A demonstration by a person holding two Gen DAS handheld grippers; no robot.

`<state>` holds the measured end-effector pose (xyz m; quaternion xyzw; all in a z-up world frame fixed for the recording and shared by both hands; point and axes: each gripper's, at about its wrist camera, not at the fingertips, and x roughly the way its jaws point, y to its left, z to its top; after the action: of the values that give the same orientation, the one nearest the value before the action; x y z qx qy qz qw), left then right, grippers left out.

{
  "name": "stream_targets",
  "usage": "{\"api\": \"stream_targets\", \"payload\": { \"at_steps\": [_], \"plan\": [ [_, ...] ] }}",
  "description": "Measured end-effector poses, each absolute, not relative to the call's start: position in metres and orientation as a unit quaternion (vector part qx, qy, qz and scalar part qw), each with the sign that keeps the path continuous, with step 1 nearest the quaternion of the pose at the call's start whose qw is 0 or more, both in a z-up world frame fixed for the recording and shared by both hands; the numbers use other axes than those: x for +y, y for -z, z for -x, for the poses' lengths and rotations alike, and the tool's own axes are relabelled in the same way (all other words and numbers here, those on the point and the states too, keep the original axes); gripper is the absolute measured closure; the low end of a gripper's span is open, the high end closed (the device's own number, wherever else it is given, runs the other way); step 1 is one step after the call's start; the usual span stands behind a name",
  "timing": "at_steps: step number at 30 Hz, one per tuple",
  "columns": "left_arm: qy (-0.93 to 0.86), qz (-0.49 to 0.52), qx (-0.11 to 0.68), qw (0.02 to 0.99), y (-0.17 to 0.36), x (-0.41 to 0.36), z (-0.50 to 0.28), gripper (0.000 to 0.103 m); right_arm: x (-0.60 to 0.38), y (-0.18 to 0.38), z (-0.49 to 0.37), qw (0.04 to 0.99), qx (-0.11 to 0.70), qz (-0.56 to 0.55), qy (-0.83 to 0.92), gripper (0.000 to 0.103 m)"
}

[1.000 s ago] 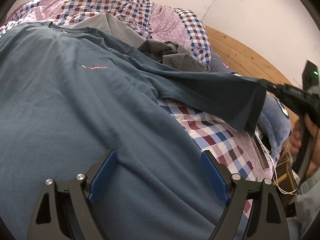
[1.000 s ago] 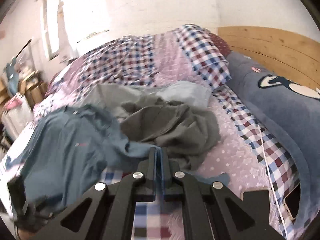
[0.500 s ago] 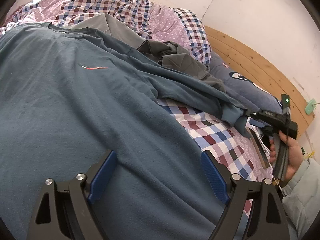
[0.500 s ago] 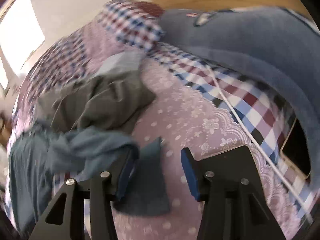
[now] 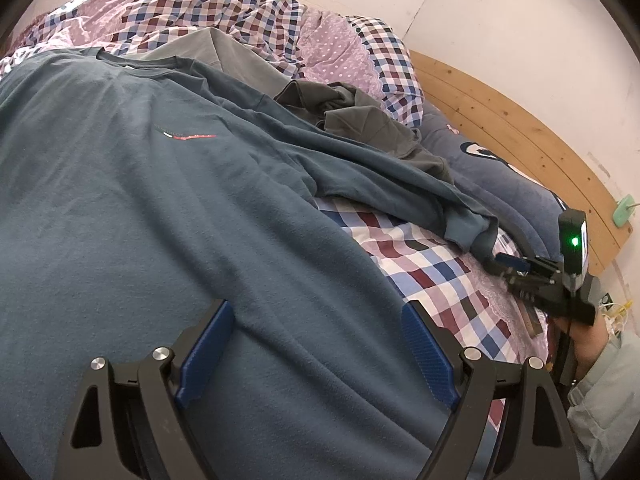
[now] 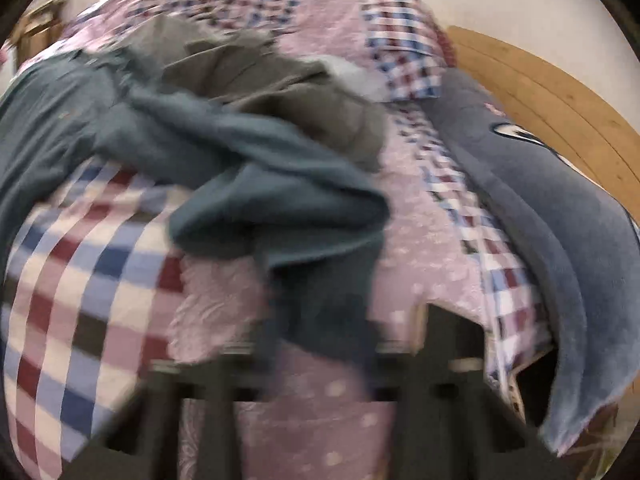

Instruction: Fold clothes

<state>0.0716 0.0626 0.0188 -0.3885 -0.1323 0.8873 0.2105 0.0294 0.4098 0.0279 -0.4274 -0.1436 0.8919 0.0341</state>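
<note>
A: Which step is judged to be in hand?

B: Laying out, it seems. The blue shirt [image 5: 168, 216] is spread chest-up over the bed [image 5: 432, 276], filling the left and middle of the left wrist view, collar toward the upper left. One sleeve [image 5: 400, 184] is stretched toward the right edge, its cuff bunched.

A: And the jaws?

B: The left gripper [image 5: 316, 352] is held wide open over the lower body of the shirt, nothing gripped. The right gripper [image 5: 508, 262] is seen just beside the cuff; its own view is blurred, so open or closed cannot be told.

A: What would be called for next?

B: Likely the sleeve must be smoothed flat or brought across the chest, clear of the grey garment [image 5: 360, 120] crumpled behind it.
</note>
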Motion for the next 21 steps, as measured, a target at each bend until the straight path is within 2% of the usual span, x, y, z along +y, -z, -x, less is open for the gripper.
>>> {"api": "stream_targets", "payload": {
  "at_steps": [4,14,18,21],
  "plan": [
    [-0.886,0.39,-0.134,0.212,-0.019,0.062,-0.071,0.014,0.421,-0.058,-0.041,0.019,-0.074,0.419,-0.905,0.102],
    [-0.874,0.399,-0.152,0.23,-0.024,0.058,-0.069,0.014,0.368,-0.124,-0.107,-0.144,0.135,0.387,-0.901,0.101],
    [-0.875,0.364,-0.143,0.285,-0.045,0.061,-0.084,0.014,0.331,-0.124,-0.103,-0.185,0.158,0.4,-0.883,0.101],
    [-0.873,0.337,-0.136,0.326,-0.06,0.063,-0.096,0.014,0.305,-0.123,-0.091,-0.196,0.145,0.412,-0.878,0.101]
  ]
}}
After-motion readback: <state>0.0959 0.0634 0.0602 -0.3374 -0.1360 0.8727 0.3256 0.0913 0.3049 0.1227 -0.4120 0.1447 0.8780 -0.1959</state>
